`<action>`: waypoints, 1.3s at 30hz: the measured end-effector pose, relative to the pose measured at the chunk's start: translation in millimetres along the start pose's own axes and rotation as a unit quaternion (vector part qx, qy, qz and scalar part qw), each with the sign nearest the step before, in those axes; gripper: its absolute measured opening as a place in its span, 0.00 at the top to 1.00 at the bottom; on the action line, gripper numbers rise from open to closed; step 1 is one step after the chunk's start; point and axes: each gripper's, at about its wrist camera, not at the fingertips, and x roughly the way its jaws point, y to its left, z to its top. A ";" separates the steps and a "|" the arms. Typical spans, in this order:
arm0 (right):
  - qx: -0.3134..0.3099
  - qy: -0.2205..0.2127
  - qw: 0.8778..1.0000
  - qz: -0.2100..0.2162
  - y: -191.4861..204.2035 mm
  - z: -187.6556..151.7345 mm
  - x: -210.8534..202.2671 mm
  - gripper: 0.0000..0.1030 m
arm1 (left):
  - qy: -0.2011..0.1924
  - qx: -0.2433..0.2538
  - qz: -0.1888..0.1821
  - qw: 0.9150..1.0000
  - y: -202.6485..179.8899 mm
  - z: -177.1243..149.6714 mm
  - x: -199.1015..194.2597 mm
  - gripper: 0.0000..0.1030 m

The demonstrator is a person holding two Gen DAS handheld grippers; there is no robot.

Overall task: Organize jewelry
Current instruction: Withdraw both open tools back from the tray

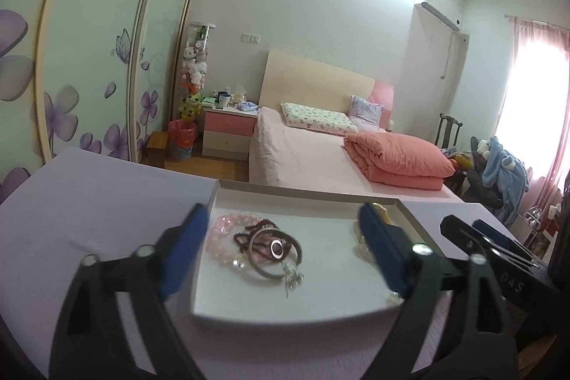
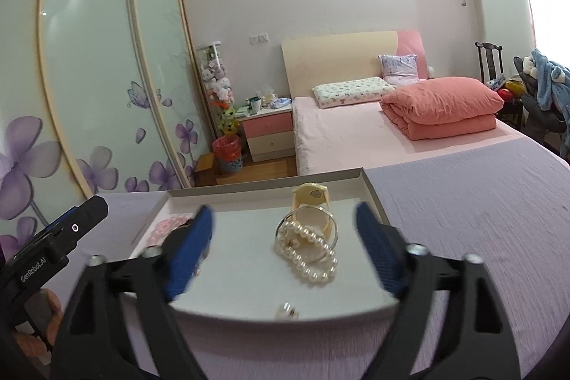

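Your jewelry sits in a shallow white cardboard tray [image 1: 356,305] on the lilac cloth-covered table [image 1: 89,202], near the table's far edge. Toward the tray's left side lie a pink bead bracelet [image 1: 222,230], a dark red bead strand [image 1: 249,234] and a silver metal bangle [image 1: 276,251], overlapping in one heap. Toward the right side, a white pearl bracelet [image 2: 308,250] lies tangled with a thin silver ring bangle [image 2: 310,230], touching a cream plastic watch [image 2: 311,198] behind it. A small clear-stone piece [image 2: 286,310] lies alone by the tray's near edge.

Your left gripper [image 1: 281,250] is spread wide and empty, its blue pads flanking the left heap. Your right gripper [image 2: 283,246] is likewise wide apart, holding nothing, framing the pearl group.

The main risk, as I judge it, is closing on a pile rather than one item: the beads and bangles interlock, so lifting one could drag its neighbours out or snag a strand. Smooth round pearls and the thin bangle may also slip from the pads. The light tray could slide or tip if you press on its rim, and the small piece by the near edge could be knocked out.
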 end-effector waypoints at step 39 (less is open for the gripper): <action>-0.057 -0.058 0.996 -0.022 26.8 -89.4 -161.7 0.02 | -0.057 0.041 0.013 0.997 0.0 -89.6 -206.8 0.04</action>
